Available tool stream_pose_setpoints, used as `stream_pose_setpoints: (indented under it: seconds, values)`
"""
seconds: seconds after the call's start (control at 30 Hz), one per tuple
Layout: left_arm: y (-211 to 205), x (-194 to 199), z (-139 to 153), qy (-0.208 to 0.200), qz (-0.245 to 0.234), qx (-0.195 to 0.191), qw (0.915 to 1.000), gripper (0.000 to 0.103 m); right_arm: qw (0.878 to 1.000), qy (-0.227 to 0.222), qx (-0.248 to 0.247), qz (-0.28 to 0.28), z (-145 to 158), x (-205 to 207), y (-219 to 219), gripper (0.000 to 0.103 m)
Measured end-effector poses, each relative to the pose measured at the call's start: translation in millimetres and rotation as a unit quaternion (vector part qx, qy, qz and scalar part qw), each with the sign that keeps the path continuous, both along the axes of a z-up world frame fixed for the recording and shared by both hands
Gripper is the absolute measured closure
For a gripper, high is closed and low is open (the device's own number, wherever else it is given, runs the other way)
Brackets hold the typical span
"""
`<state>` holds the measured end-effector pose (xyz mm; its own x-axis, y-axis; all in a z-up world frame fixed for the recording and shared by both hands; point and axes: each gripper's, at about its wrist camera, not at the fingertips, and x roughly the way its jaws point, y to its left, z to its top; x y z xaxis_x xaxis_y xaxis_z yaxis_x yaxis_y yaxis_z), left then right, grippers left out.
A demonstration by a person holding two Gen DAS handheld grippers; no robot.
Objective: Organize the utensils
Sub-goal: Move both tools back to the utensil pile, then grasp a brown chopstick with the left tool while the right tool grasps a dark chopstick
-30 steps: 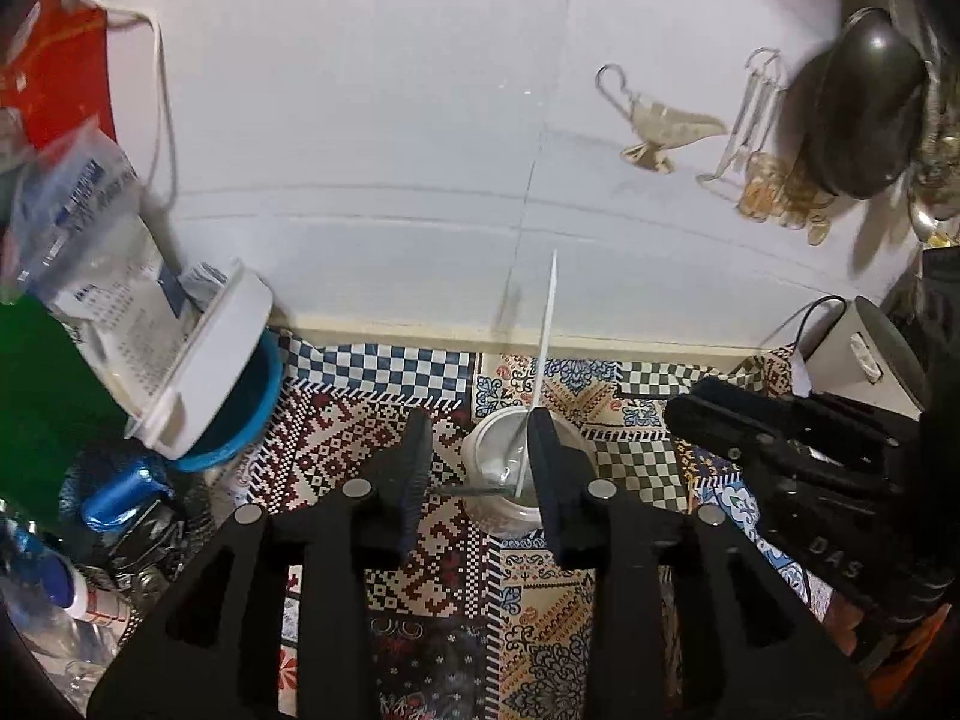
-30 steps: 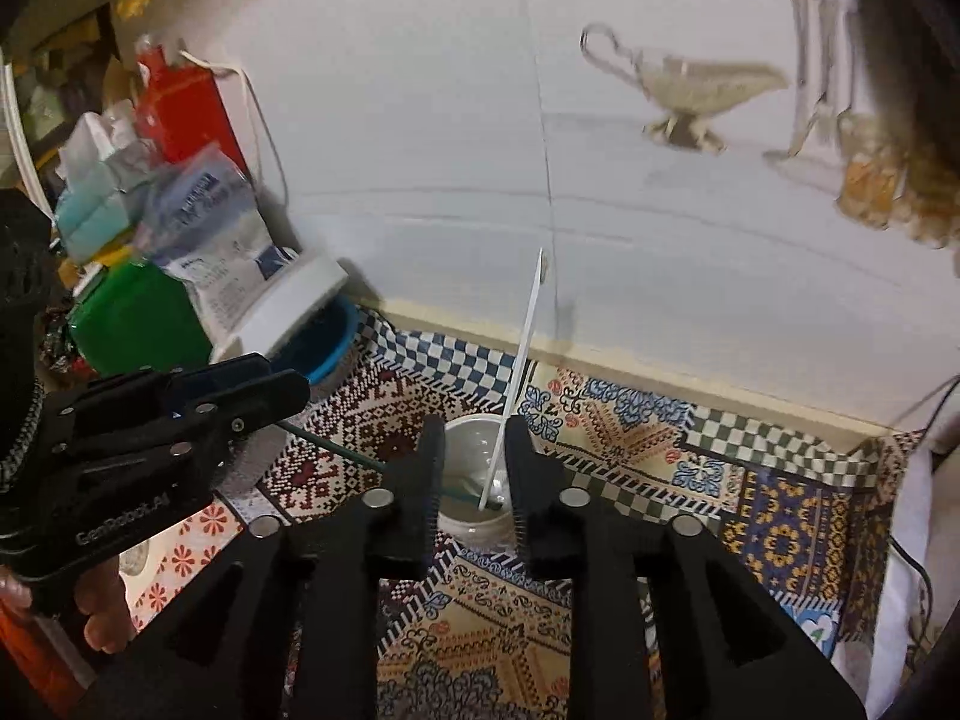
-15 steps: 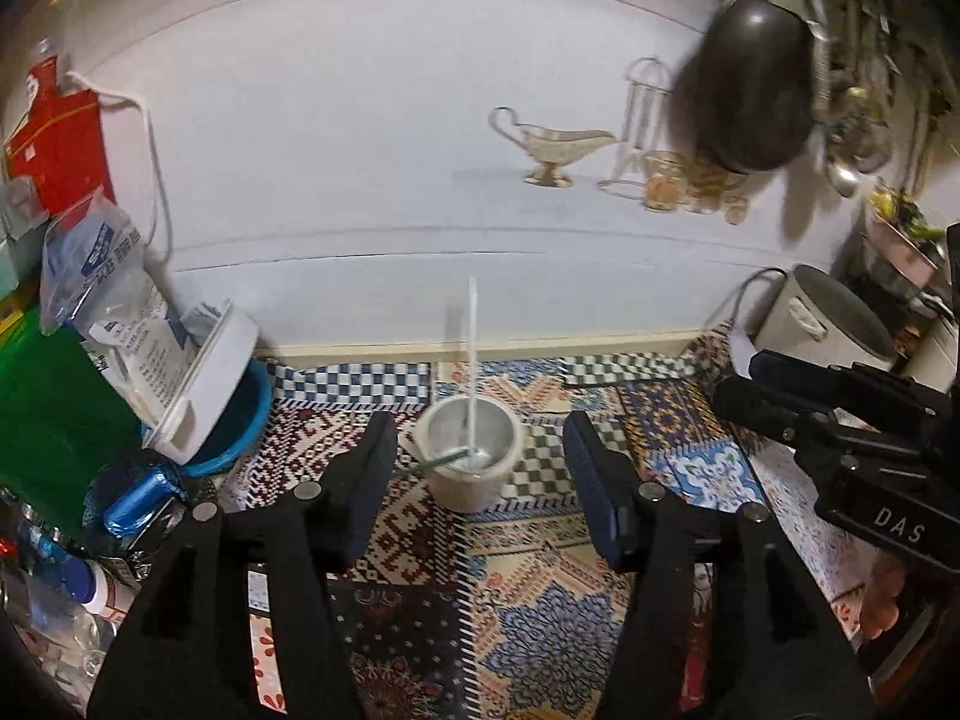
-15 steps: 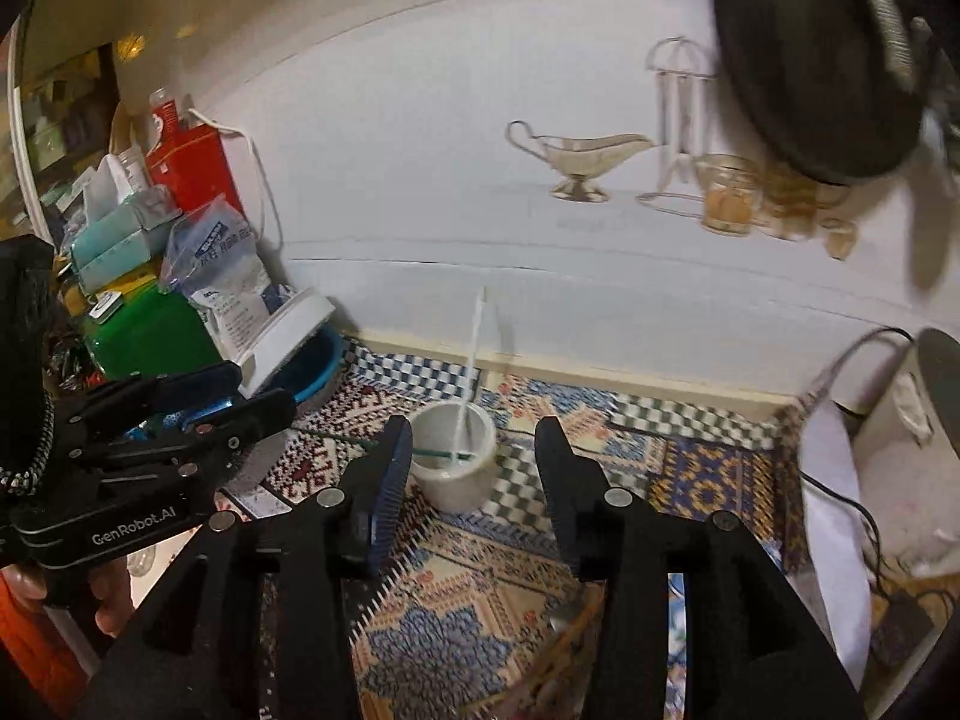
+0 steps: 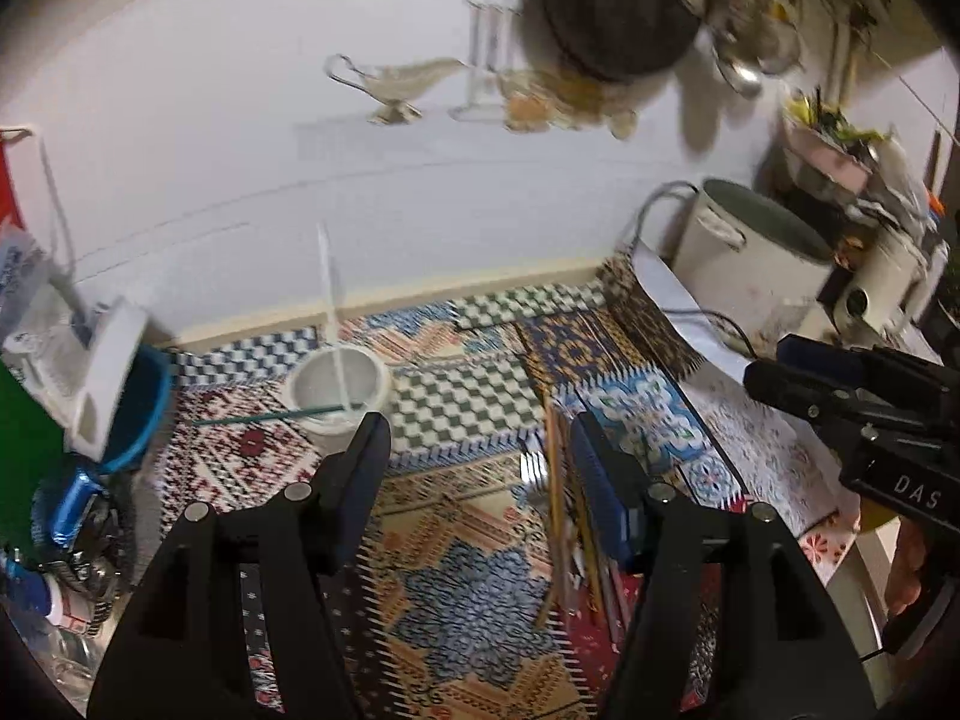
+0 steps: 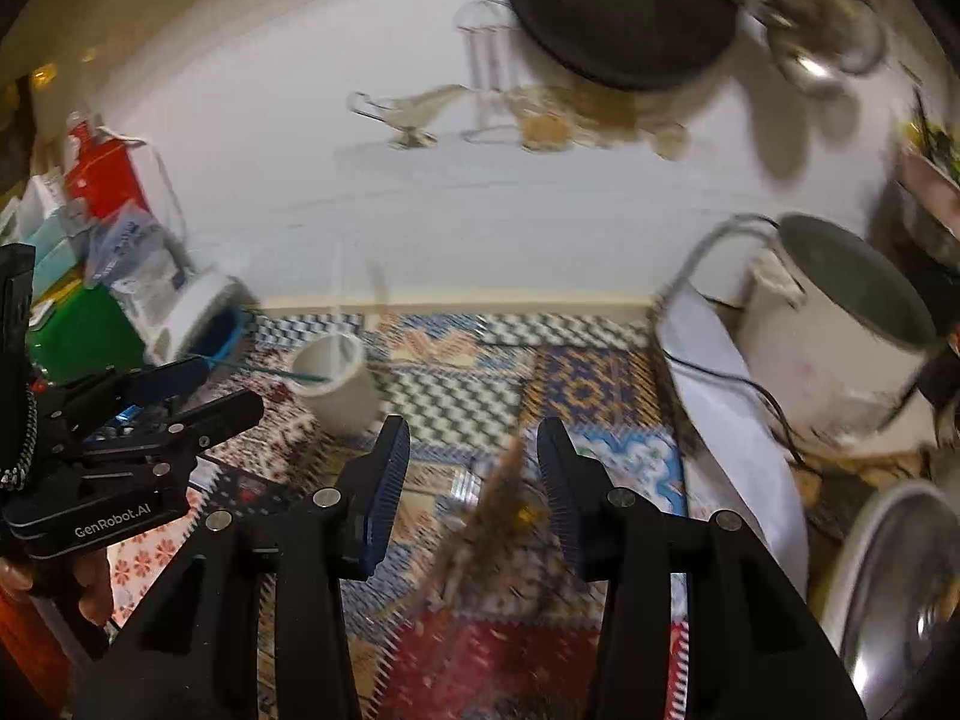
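A white cup (image 5: pixel 337 385) stands on the patterned mat (image 5: pixel 456 594) near the back wall and holds a white stick (image 5: pixel 331 294) and a thin green stick (image 5: pixel 264 417). The cup also shows in the right wrist view (image 6: pixel 341 385). My left gripper (image 5: pixel 480 450) is open and empty, with the cup ahead to its left. Wooden sticks and a fork (image 5: pixel 555 516) lie on the mat by its right finger. My right gripper (image 6: pixel 474 453) is open and empty above a blurred bundle of wooden utensils (image 6: pixel 498 516).
A white rice cooker (image 6: pixel 834 324) with a cord stands at the right. A blue bowl with a white lid (image 5: pixel 120 384), a green box and bags crowd the left. A dark pan (image 6: pixel 612 12) and ladles hang on the wall. A steel lid (image 6: pixel 894 576) is at lower right.
Both grippers have opened wider and pulled back from the cup, swinging right. The white stick and green stick stay in the cup. Loose utensils on the mat have come into view.
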<state>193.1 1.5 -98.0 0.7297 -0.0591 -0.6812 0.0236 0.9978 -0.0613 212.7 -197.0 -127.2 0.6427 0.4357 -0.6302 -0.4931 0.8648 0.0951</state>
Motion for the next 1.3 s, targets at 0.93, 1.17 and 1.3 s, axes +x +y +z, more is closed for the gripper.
stream_pose_setpoints:
  seconds: [0.93, 1.17, 1.3]
  values:
    - [-50, 43, -167, 0.213, -0.052, 0.018, 0.9754, 0.042, 0.964, 0.261, -0.021, -0.038, -184, 32, -24, 0.062]
    - [-41, 57, -172, 0.224, -0.043, -0.002, 0.9735, 0.042, 0.969, 0.242, -0.048, -0.026, -186, 40, -9, 0.073]
    - [-42, 68, -171, 0.227, -0.052, -0.021, 0.9722, 0.051, 0.969, 0.237, -0.059, -0.025, -187, 43, -9, 0.083]
